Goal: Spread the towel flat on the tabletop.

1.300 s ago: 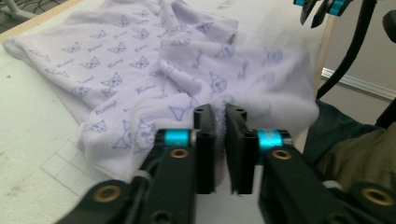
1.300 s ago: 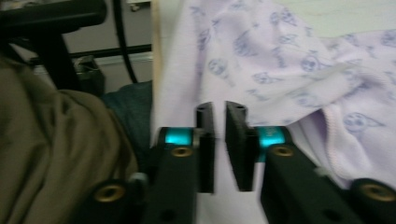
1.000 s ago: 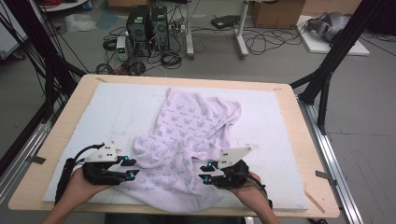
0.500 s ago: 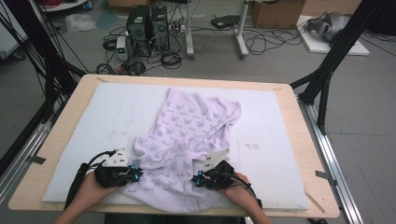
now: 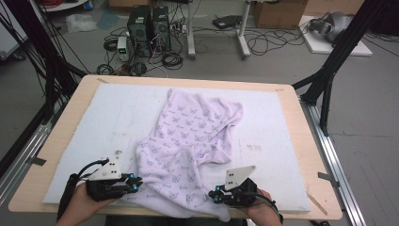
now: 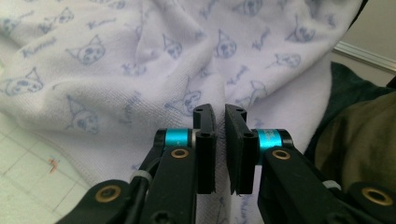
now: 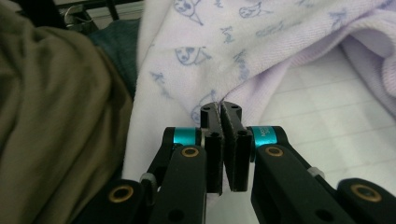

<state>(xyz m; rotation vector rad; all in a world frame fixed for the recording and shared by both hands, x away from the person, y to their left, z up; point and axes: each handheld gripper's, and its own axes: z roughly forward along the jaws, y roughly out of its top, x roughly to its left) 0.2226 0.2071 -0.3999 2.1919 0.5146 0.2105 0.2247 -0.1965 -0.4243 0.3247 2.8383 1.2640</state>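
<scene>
The garment (image 5: 188,150), a pale lilac knit printed with small cat faces, lies crumpled on the white mat (image 5: 94,122); its long axis runs from the near table edge, where the hem hangs over, away toward the far right of the mat. The left gripper (image 5: 134,181) sits at the garment's near left edge; the right gripper (image 5: 214,197) sits at its near right edge; each hand is equally close to its own side, and the hem spans the space between them. In the left gripper view the jaws have just been closing and stand almost together on a raised fold of fabric (image 6: 219,93) at their tips. In the right gripper view the jaws are clamped on the hem edge (image 7: 219,100); the rest of the cloth lies ahead of and above both sets of jaws.
</scene>
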